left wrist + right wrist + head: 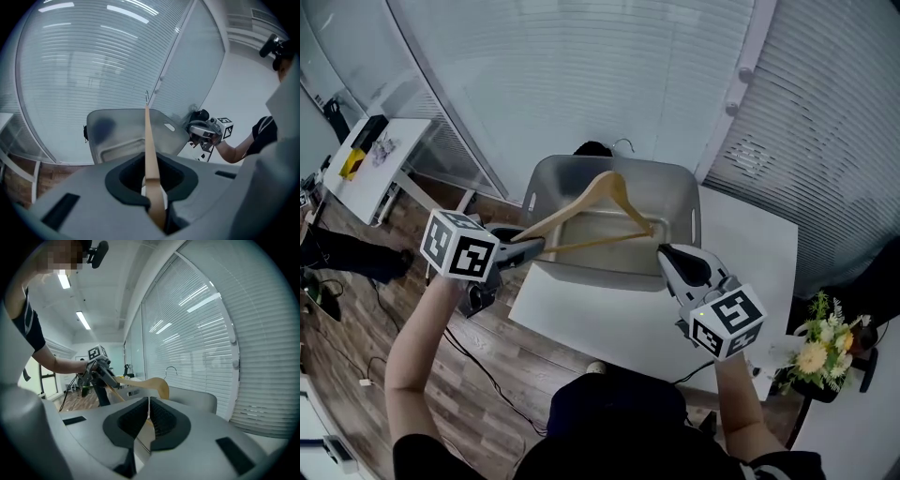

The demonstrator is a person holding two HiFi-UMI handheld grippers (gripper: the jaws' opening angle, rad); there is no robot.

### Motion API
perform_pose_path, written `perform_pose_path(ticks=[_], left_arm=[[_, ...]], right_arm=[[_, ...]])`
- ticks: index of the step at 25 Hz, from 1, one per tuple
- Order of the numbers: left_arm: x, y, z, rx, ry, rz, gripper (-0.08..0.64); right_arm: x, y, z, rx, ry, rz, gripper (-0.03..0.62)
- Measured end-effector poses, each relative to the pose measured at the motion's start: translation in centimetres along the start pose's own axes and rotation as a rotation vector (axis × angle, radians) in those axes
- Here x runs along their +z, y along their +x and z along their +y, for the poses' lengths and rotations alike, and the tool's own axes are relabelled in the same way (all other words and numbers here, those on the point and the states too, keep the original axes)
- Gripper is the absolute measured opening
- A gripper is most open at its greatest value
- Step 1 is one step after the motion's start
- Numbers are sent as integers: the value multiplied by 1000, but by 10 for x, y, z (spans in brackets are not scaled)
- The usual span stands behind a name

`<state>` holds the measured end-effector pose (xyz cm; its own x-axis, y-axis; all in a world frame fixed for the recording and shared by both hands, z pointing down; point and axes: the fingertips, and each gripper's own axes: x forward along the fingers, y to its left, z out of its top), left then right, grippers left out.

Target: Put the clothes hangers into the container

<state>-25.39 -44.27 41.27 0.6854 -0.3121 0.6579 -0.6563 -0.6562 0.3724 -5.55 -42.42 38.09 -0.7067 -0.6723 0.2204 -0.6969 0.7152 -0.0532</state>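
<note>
- Above the grey container (675, 187), a wooden hanger (581, 197) is held in the air by a person working two hand-held grippers. It spans the container's opening from its left rim to its near right corner.
- Over the container's far rim, the hanger's metal hook (623, 143) points away from the person, and the crossbar runs just above the near wall.
- At the container's left rim, the left gripper (534, 248) has the tip of the hanger's left arm. Its own view shows the wood edge-on, pinched between jaws set to a narrow gap, with the container straight ahead.
- At the container's near right corner, the right gripper (667, 253) meets the hanger's other end. In its own view the jaws stand almost together, with tan wood showing in the slit between them. Across the container, the curved shoulder of the hanger rises towards the other gripper.
- Under the container, a white table (609, 323) carries it at the far edge, close against the slatted blinds (581, 75).
- Right of the container, beyond the table's corner, stands a bunch of yellow and white flowers (825, 347).
- Left of the container, well apart from it across the wooden floor (487, 375), is a second white desk (370, 164).
</note>
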Motion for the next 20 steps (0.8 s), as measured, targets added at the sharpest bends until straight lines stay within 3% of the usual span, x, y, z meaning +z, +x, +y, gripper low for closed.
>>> perform_pose_path(ticks=[6, 13, 16, 20], left_arm=[[3, 17, -6, -136, -142, 66, 55], [-3, 32, 0, -146, -199, 117, 55], [-5, 35, 2, -119, -168, 146, 57], [-10, 38, 5, -55, -30, 181, 63]], right_arm=[[-1, 0, -3, -15, 4, 2, 35], [-2, -3, -7, -36, 12, 1, 35], [-3, -2, -8, -40, 12, 3, 35], [-5, 0, -7, -40, 11, 10, 35]])
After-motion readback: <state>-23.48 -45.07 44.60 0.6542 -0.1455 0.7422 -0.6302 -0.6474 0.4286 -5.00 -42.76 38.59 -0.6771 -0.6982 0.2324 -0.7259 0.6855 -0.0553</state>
